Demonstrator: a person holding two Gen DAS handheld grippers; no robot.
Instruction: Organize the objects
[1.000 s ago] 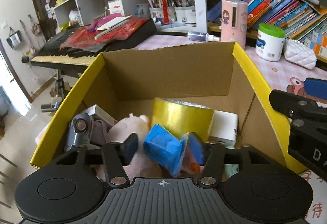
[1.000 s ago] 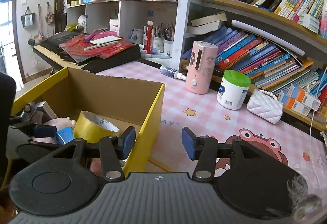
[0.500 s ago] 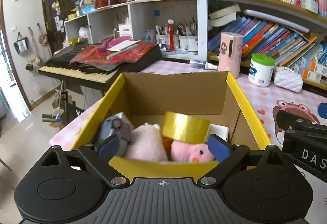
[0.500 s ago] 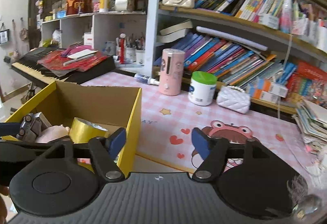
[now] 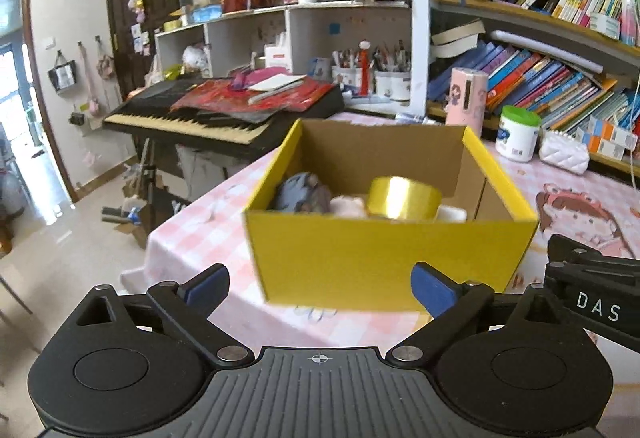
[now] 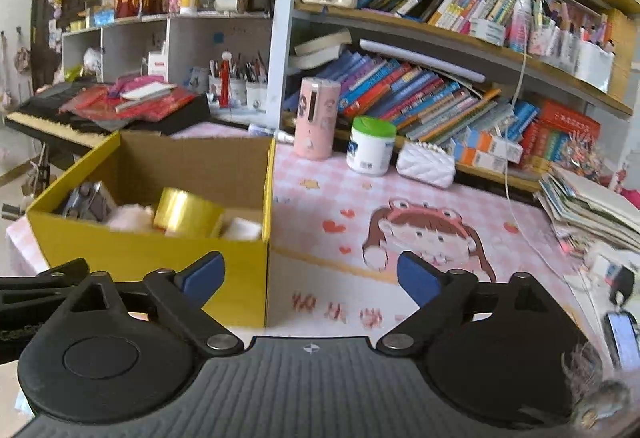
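Note:
A yellow cardboard box [image 5: 360, 258] stands on the pink checked table; it also shows in the right wrist view [image 6: 160, 262]. Inside lie a gold tape roll [image 5: 402, 198], a grey toy [image 5: 300, 194], a pink plush [image 5: 348, 206] and a white box [image 5: 452, 214]. My left gripper [image 5: 318, 288] is open and empty, pulled back in front of the box. My right gripper [image 6: 310, 278] is open and empty, beside the box's right corner, above the table.
A pink bottle [image 6: 318, 118], a green-lidded jar [image 6: 370, 146] and a white quilted purse [image 6: 426, 164] stand along the bookshelf. A keyboard [image 5: 208, 118] lies behind the box. A paper stack [image 6: 592, 206] and a phone [image 6: 622, 334] lie at right.
My left gripper let go of the blue packet in the box, opened wide and drew back out of the box. My right gripper also drew back and opened wider.

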